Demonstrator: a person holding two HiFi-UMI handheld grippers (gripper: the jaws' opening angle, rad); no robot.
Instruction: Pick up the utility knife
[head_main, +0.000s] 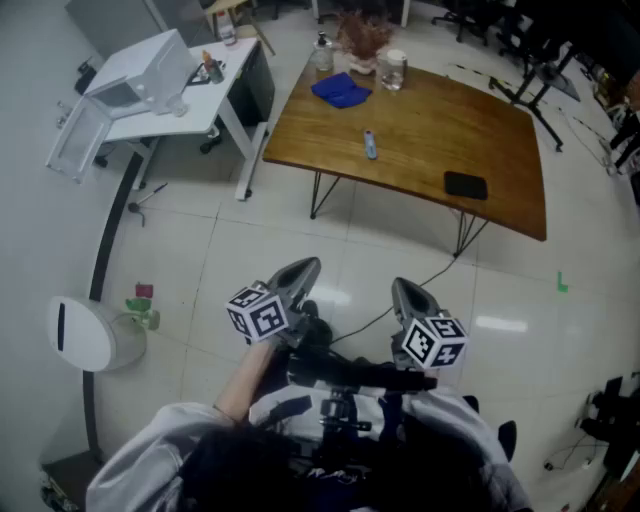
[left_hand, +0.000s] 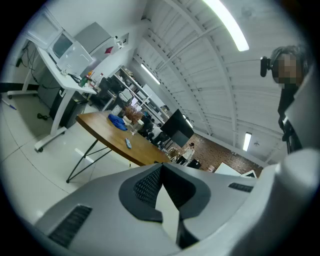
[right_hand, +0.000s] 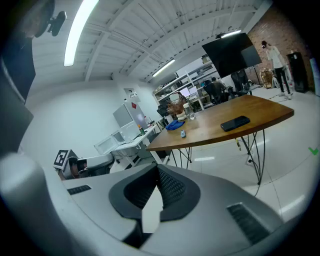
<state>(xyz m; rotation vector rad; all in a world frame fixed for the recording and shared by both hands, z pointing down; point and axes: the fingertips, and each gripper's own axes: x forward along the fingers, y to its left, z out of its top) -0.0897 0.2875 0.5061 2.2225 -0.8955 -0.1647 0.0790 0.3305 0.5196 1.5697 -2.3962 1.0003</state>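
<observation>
The utility knife (head_main: 370, 144), a small blue-grey bar, lies near the middle of the wooden table (head_main: 420, 150), far ahead of both grippers. It shows small in the left gripper view (left_hand: 128, 143) and in the right gripper view (right_hand: 183, 133). My left gripper (head_main: 300, 270) and right gripper (head_main: 405, 293) are held close to the body over the tiled floor, well short of the table. Both are shut with nothing between the jaws; the tips meet in the left gripper view (left_hand: 161, 167) and the right gripper view (right_hand: 156, 167).
On the table also lie a black phone (head_main: 465, 185), a blue cloth (head_main: 341, 90) and a glass jar (head_main: 392, 70). A white desk (head_main: 170, 115) stands at the left, a white round bin (head_main: 85, 333) nearer. A cable (head_main: 440, 268) runs across the floor under the table.
</observation>
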